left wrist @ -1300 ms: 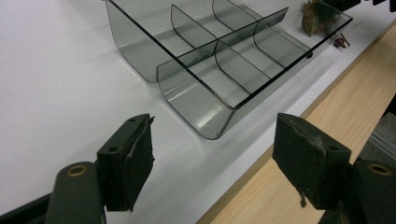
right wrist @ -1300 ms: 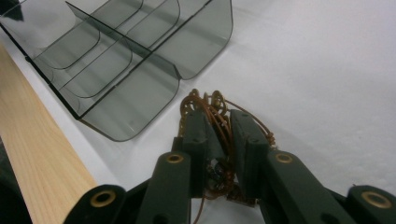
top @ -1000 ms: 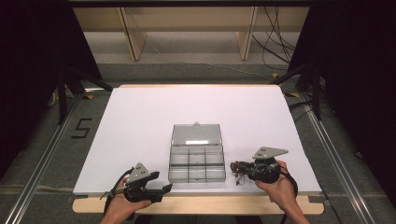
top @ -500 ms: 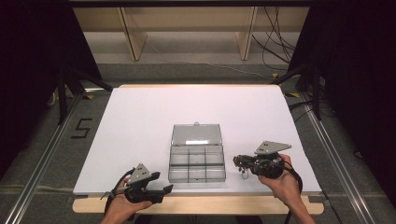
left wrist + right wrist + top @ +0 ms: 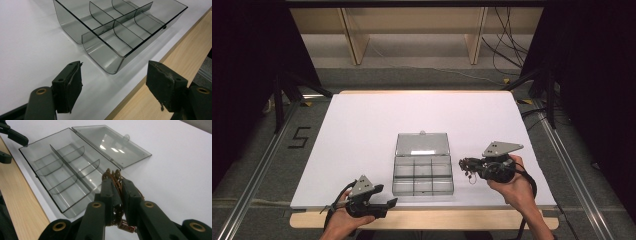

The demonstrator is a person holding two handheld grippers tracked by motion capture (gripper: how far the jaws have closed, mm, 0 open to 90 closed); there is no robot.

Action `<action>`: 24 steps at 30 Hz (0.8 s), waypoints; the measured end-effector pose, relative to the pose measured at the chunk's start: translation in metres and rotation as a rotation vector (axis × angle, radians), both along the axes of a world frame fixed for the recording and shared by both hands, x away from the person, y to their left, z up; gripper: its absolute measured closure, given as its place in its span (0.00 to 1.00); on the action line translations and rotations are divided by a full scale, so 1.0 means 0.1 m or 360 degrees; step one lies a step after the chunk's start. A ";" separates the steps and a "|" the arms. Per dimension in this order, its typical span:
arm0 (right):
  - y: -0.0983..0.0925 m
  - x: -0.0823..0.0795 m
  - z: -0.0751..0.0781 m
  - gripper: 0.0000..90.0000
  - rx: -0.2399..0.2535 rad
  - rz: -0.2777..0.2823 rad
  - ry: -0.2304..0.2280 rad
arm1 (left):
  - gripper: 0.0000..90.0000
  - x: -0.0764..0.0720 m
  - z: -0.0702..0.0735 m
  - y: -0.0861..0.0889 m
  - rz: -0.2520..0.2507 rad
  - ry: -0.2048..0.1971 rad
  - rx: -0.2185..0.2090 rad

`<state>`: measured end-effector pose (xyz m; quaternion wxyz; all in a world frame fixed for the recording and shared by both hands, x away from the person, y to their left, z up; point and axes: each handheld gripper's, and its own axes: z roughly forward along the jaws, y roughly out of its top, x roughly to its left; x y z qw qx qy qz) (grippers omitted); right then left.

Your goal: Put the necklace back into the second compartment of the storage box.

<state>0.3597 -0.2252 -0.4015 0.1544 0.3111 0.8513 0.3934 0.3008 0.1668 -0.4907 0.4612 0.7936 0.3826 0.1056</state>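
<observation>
At about 7 o'clock in the high view, on the table's wooden near edge, the left gripper sits in the person's left hand exactly where it was a second ago; its jaws stand spread with nothing between them, and in the left gripper view they frame the near left corner of the clear compartment box. At 5 o'clock the right gripper has changed: over the last second it has lifted off the white mat and now shows a little farther up the frame than before, beside the right wall of the box, with the right hand risen with it. Its jaws are pressed together on a small bundle of brown wire parts, some of which dangle below the pads; the grip looks the same as a second ago. In the right gripper view the bundle hangs just off the box's right end, apart from it. The clear compartment box lies unmoved at the centre near the 6 o'clock edge, six compartments visible, its hinged lid laid open flat toward 12 o'clock.
</observation>
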 end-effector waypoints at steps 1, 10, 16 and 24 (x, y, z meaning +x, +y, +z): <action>0.02 0.01 0.02 0.90 0.0005 0.0000 -0.0009 | 0.31 0.00 0.01 0.00 0.0005 0.0007 0.0003; 0.20 0.07 0.19 0.90 0.0016 0.0048 -0.0004 | 0.31 -0.01 0.00 0.00 0.0002 -0.0010 0.0003; 0.40 0.14 0.21 0.90 0.0010 0.0122 -0.0016 | 0.30 -0.02 0.01 -0.02 0.0021 0.0011 -0.0012; 0.62 0.21 0.18 0.90 -0.0010 0.0177 0.0016 | 0.30 -0.02 0.02 0.01 0.0000 -0.0006 0.0017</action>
